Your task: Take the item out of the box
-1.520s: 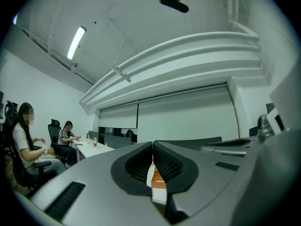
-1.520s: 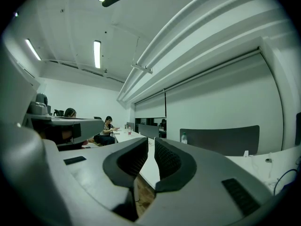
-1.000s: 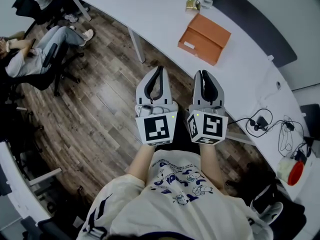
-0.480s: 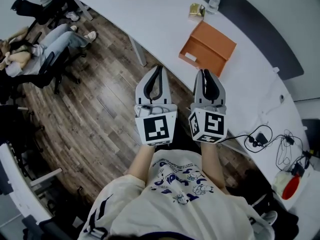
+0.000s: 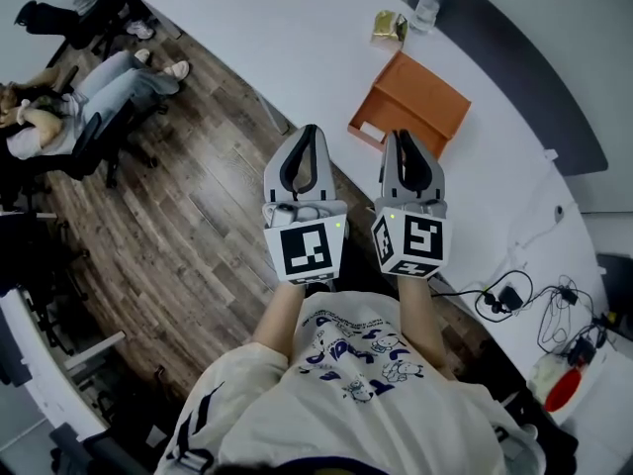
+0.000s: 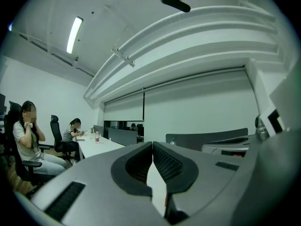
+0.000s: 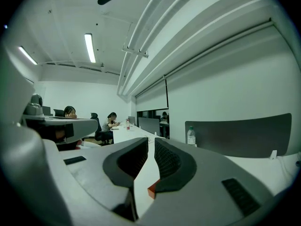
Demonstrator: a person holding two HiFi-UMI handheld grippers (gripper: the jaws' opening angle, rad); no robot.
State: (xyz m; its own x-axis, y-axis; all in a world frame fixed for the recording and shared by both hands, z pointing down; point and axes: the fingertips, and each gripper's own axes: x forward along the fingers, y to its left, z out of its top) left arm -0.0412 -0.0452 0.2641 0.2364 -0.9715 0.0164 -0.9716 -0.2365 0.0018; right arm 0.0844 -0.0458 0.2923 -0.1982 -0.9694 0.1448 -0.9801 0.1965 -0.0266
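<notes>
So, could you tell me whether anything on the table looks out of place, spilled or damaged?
Nothing stands out. The orange box lies flat and looks intact near the edge of the white table. The bottle behind it stands upright, and nothing is spilled. The cables further along are loosely tangled.

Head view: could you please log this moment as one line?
left claw shut, empty | right claw shut, empty | orange box on white table, untouched
</notes>
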